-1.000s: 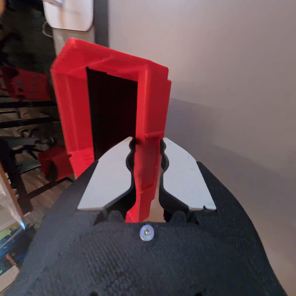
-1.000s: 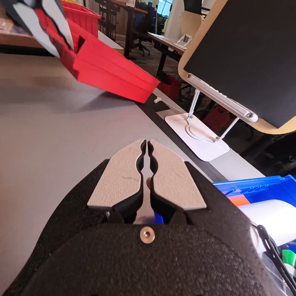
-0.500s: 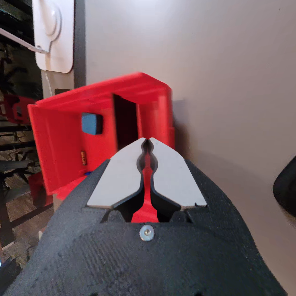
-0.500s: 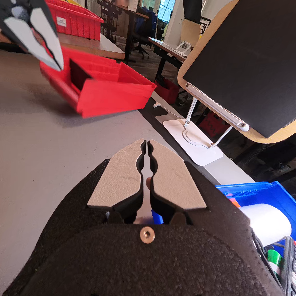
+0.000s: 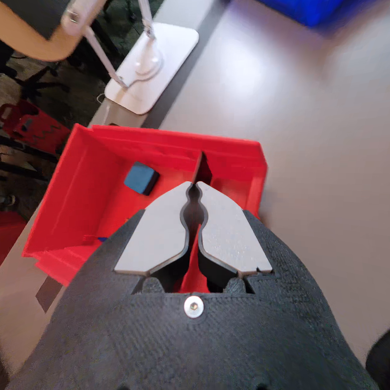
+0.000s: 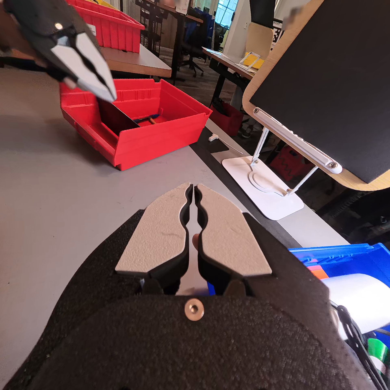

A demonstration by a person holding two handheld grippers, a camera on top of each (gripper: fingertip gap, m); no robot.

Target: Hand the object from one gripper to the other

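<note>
A red bin [image 5: 73, 190] stands flat on the grey table; it also shows in the right wrist view [image 6: 158, 143]. A black divider [image 5: 203, 168] splits it. Inside lie a blue-and-black square block [image 5: 141, 179] and a pen-like tool [image 6: 147, 120]. My left gripper [image 5: 194, 184] is shut and hovers over the bin, with its tips at the divider's top edge [image 6: 109, 96]. I cannot tell whether it pinches the divider. My right gripper [image 6: 193, 185] is shut and empty, low over the table in front of the bin.
A dark board on a white stand [image 6: 263, 185] stands at the table's right edge. A blue bin [image 6: 337, 257] with a white roll [image 6: 358, 299] sits near right. Another red bin [image 6: 118, 31] sits on a far desk.
The red bin was held up tilted by its wall in my left gripper. It has come down flat onto the table, and the left gripper has closed and swung over it. The right gripper barely moved.
</note>
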